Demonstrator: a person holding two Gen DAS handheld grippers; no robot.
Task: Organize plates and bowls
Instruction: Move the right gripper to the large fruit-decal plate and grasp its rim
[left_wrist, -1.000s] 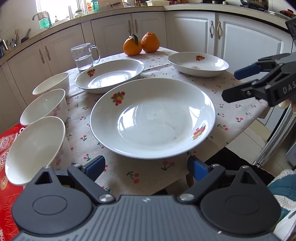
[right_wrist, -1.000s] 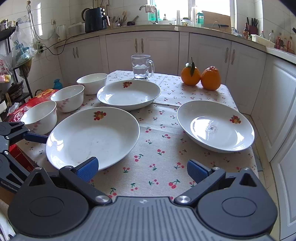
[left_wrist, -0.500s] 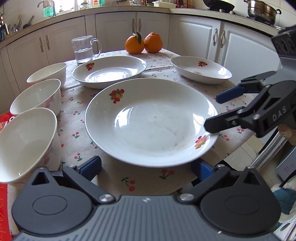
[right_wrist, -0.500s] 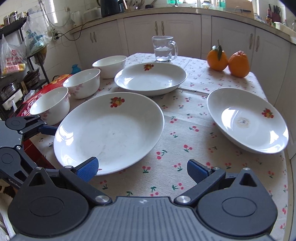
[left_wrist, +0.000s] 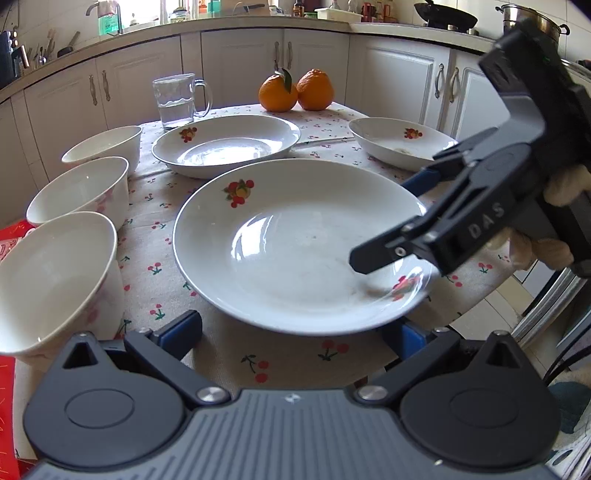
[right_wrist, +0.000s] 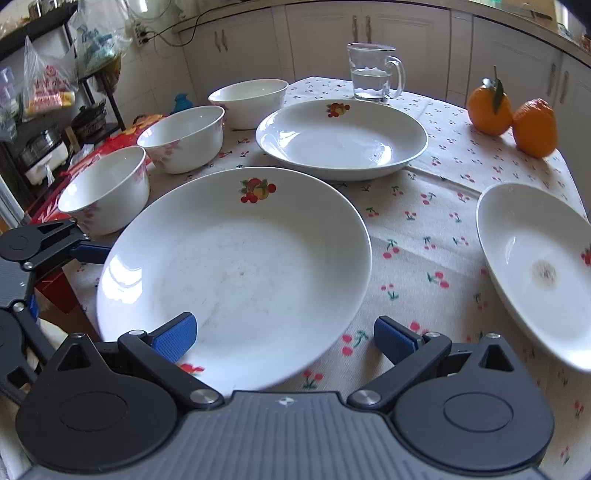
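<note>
A large white plate (left_wrist: 295, 243) with a fruit print lies on the cherry-print cloth nearest me. My left gripper (left_wrist: 291, 332) is open just short of its near rim, and its fingers straddle that rim without touching it. My right gripper (right_wrist: 284, 338) is open too. Its left pad (right_wrist: 173, 336) hangs over the same plate (right_wrist: 236, 266) and its right pad is over the cloth. A second plate (left_wrist: 225, 144) sits behind and a smaller one (left_wrist: 402, 142) at the right. Three white bowls (left_wrist: 55, 273) (left_wrist: 79, 192) (left_wrist: 105, 146) line the left edge.
A glass mug of water (left_wrist: 181, 99) and two oranges (left_wrist: 295, 90) stand at the table's far end. White cabinets (left_wrist: 399, 74) surround the table. A red box (right_wrist: 110, 144) and a cluttered shelf (right_wrist: 48, 110) lie off the bowls' side.
The right gripper has come in over the large plate's rim from the side and sunk a little. The left gripper has kept its place, rolled level, and its jaws have spread slightly wider.
</note>
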